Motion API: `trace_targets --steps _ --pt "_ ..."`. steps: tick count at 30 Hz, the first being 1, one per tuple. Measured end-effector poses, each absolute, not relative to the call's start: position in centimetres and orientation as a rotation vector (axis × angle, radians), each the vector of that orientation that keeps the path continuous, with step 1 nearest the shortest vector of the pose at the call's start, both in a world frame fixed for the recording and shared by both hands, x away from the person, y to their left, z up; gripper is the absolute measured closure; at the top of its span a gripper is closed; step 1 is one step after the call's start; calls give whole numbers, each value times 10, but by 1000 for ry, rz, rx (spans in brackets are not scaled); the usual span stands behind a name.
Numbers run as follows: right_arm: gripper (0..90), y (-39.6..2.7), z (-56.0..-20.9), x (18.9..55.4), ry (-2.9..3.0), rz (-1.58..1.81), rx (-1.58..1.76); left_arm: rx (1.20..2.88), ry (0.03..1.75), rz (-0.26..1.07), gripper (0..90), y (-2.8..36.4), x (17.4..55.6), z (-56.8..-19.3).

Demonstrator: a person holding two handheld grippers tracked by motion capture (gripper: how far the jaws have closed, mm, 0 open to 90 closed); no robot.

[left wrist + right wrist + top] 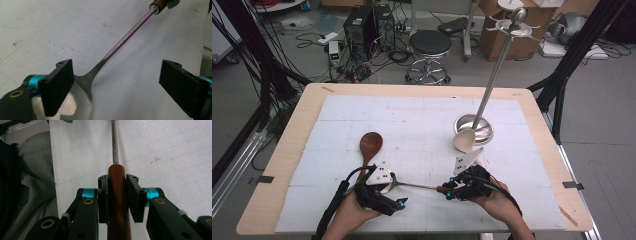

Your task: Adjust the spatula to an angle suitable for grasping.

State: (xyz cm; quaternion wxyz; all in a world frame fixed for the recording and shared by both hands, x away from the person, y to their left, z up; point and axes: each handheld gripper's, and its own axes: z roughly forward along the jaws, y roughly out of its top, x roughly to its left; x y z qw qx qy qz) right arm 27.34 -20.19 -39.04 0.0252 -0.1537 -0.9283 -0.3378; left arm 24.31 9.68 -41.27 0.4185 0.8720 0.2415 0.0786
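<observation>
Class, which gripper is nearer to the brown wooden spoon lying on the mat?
Left. The left gripper sits beside the wooden spoon handle's near end; the right gripper is farther right.

I see the ladle lying across the table's near edge between my grippers: its bowl at the left gripper, its handle at the right gripper. The wooden spoon lies just behind the left one. The stand's base sits behind the right, a pale spoon against it.

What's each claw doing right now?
Left claw: open, jaws either side of the metal ladle, not pressing.
Right claw: shut on the ladle's wooden handle.
</observation>
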Motion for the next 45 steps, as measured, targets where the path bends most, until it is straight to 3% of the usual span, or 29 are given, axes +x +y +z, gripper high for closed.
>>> trace_targets --steps 35,45 --pt "734 -180 -379 276 -2882 -965 -360 2272 499 100 662 64 260 -420" --pt "733 -183 -378 278 -2850 -953 -357 2283 443 100 707 62 257 -418"
